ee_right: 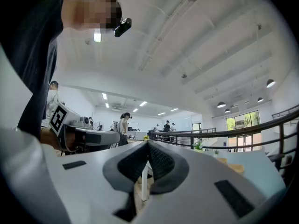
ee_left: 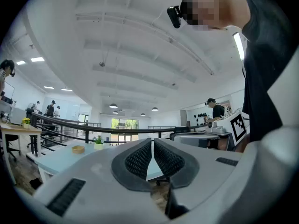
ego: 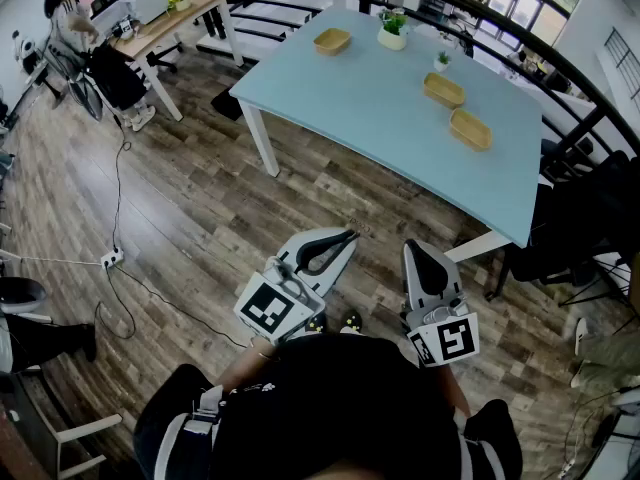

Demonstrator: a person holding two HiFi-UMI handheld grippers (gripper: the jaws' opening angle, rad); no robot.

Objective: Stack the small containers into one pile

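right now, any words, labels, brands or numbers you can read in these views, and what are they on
No readable words, numbers or brands in any view.
Left cube: black-and-white square marker, a pattern only, no text.
Right cube: the same kind of marker, no text.
Things on the far desk: too small to read.
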